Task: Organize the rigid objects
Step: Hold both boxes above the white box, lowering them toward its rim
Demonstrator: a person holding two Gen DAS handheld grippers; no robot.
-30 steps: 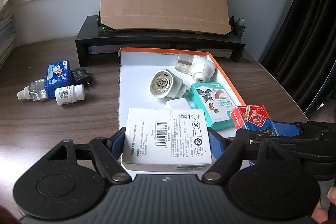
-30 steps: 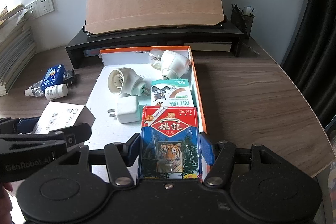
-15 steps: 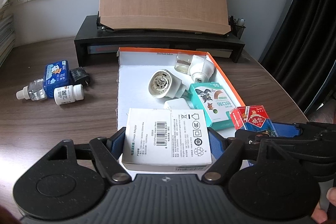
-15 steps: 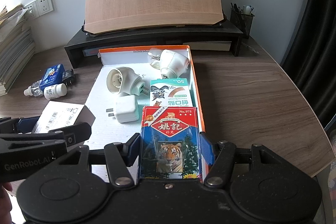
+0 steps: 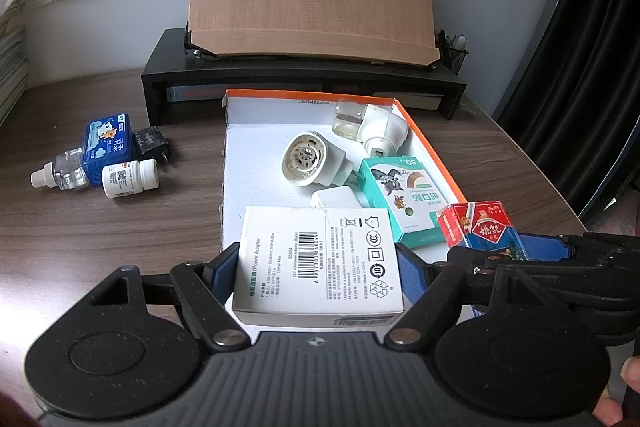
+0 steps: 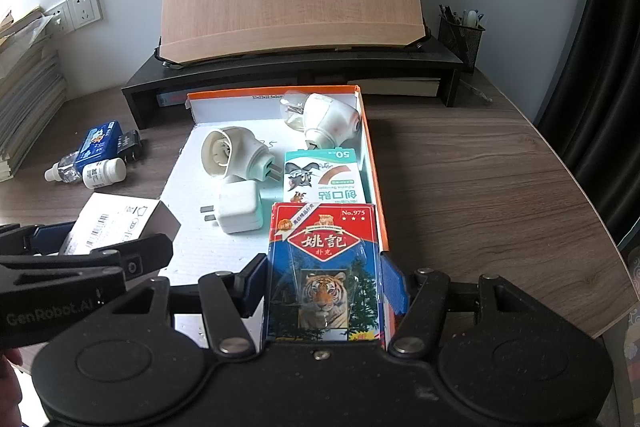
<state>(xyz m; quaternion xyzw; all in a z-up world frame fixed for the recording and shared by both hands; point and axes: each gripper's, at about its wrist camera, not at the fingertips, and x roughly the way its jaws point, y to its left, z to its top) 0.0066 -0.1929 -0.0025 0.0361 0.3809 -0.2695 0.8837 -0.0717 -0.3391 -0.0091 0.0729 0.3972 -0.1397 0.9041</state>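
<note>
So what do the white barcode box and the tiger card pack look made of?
White barcode box in the left gripper: matte printed cardboard, folded edges visible. Tiger card pack in the right gripper: likely card under glossy film, showing glare.

We held the adapter box [image 5: 318,259] over the tray's [image 5: 256,155] near-left edge and the card pack [image 6: 323,267] over its near-right corner, beside the right wall. Inside the tray: round plug-in unit [image 5: 310,163] mid, second plug-in unit with bottle [image 5: 374,125] in the far-right corner, bandage box [image 5: 404,197] along the right wall, charger cube [image 6: 239,207] just left of it. Left of the tray on the desk [image 6: 480,179]: dropper bottle [image 5: 60,175], tissue pack [image 5: 108,143], pill bottle [image 5: 130,179], black plug [image 5: 151,147], clustered; monitor riser [image 5: 304,79] behind the tray.
</note>
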